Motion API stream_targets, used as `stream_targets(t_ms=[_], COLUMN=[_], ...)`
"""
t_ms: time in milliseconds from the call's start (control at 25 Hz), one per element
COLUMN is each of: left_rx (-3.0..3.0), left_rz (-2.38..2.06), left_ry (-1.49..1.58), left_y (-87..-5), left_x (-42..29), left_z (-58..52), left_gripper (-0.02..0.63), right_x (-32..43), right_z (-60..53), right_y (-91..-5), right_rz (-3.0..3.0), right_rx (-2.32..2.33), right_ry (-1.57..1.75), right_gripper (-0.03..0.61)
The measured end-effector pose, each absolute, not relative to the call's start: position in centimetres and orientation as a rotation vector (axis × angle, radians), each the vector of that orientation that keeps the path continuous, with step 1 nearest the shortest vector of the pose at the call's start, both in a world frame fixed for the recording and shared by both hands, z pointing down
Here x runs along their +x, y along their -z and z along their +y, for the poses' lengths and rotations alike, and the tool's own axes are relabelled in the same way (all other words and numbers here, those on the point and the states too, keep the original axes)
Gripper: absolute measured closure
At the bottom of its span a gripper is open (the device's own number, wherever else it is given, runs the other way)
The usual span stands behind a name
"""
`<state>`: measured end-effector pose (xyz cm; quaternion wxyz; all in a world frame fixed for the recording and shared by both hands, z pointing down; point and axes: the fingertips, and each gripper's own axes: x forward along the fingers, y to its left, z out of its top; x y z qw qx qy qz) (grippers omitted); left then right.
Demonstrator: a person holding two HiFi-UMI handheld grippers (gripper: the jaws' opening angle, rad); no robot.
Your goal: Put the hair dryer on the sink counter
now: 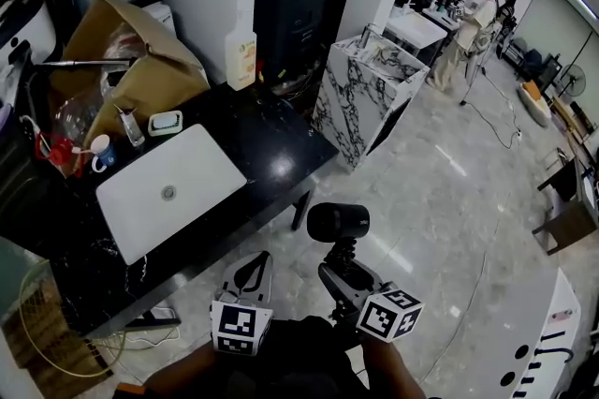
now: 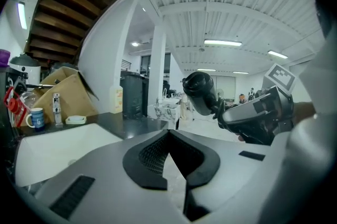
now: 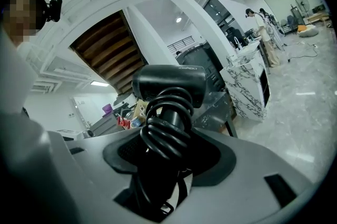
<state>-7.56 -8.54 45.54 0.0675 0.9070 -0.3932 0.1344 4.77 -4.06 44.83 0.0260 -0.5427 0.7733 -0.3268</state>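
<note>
Slippage worries me: my right gripper (image 1: 343, 273) clamps the hair dryer (image 1: 338, 222) over its coiled cord (image 3: 166, 128), my left gripper (image 1: 249, 271) closed on nothing.

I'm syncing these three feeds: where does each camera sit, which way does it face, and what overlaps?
Head view: on the person's head, steeply down at the sink counter; left gripper, right gripper below.
Left gripper view: on the left gripper, across the sink; its shut fingers.
Right gripper view: on the right gripper, toward the counter; fingers clamp the hair dryer.
Shared: all show the hair dryer.
</note>
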Motion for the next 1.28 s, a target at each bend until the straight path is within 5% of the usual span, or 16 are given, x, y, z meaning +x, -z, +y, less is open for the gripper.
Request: stream_targets(t_ms=[1280], left_rx=[2.175], left_rz=[-1.758], left_ry=[-0.514], left_y=[-48.5], left_x=[-7.9], left_z=[-32.1], left_gripper=[0.606], right_x=[6.5], right_z=[-35.7], right_y=[-53.6], right_rz=[3.142], right_rx=[-1.366], right_ry=[1.056], right_gripper=[0.325])
